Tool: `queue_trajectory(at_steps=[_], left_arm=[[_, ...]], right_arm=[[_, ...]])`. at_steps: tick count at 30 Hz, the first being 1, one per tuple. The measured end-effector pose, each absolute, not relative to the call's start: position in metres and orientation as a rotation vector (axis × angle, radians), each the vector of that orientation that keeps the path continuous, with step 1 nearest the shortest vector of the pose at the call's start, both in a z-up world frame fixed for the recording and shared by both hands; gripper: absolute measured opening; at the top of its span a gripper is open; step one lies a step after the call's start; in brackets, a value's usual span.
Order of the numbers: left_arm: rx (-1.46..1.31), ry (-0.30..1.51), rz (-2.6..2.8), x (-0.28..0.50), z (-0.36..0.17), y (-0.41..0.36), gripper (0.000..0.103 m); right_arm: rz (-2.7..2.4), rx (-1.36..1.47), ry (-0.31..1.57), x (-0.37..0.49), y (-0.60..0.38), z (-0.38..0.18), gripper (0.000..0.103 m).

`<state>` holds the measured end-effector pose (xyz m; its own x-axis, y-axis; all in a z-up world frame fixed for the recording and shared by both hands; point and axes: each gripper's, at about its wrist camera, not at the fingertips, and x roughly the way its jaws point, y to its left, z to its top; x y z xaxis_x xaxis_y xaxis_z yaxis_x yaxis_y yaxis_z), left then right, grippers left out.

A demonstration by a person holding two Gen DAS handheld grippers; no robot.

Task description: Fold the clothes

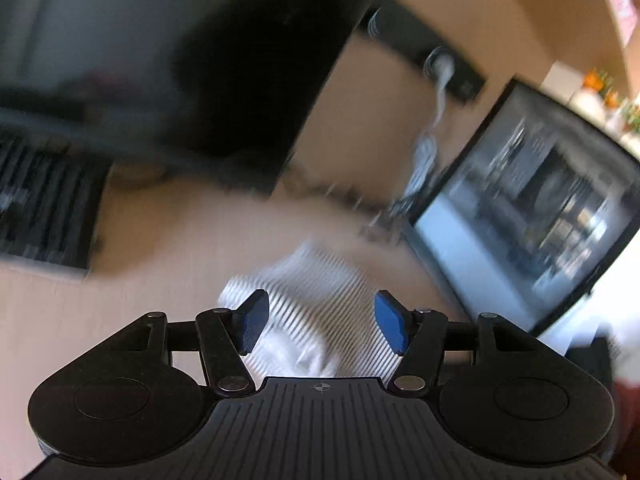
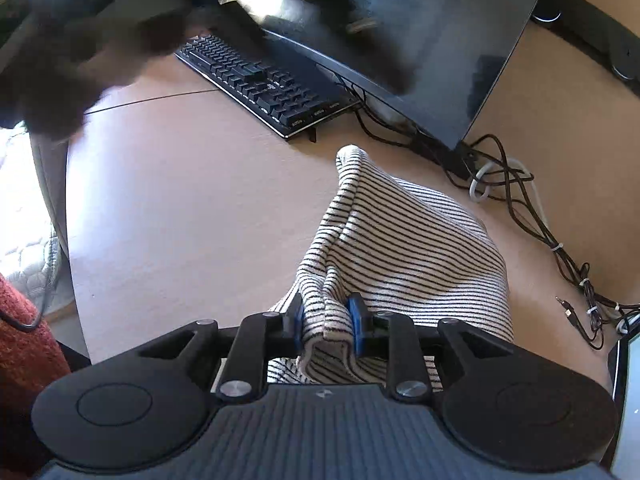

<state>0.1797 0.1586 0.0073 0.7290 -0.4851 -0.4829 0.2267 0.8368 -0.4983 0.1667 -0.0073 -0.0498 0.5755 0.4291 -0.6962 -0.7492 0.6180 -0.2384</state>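
A white garment with thin black stripes (image 2: 400,240) lies bunched on the tan desk (image 2: 180,208). My right gripper (image 2: 326,320) is shut on a fold of its near edge, lifting it so the cloth drapes away toward the monitor. In the blurred left wrist view the same striped garment (image 1: 316,308) lies just beyond my left gripper (image 1: 318,320), which is open and empty with its blue pads wide apart above the cloth.
A black keyboard (image 2: 260,80) and a large dark monitor (image 2: 420,32) stand at the back of the desk. Tangled cables (image 2: 520,200) run along the right. A second screen (image 1: 528,208) stands to the right. A red cloth (image 2: 24,344) is at the left edge.
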Motion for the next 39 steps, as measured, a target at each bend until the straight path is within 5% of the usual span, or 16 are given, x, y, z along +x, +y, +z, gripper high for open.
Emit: queue_trajectory(at_steps=[6,16,20,22,25,39], left_arm=[[-0.378,0.780,-0.412,0.227,-0.028,0.114,0.069],[-0.331,0.837,-0.379,0.238,-0.051,0.108,0.071],[-0.316,0.835,-0.372,0.235,-0.050,0.105,0.071],[-0.303,0.832,-0.367,0.233,-0.048,0.103,0.071],[-0.251,0.821,-0.350,0.228,-0.042,0.099,0.073],[-0.157,0.740,-0.346,0.202,-0.014,0.088,0.076]], right_arm=[[0.752,-0.494,0.639,0.160,-0.022,-0.039,0.030],[0.705,-0.143,0.633,0.170,-0.073,0.002,0.058],[0.677,-0.263,0.759,0.175,-0.059,-0.050,0.061],[0.680,-0.345,0.741,0.165,-0.050,-0.062,0.076],[0.684,-0.437,0.718,0.157,-0.038,-0.066,0.082],[0.741,-0.368,0.751,0.161,-0.056,-0.057,0.083]])
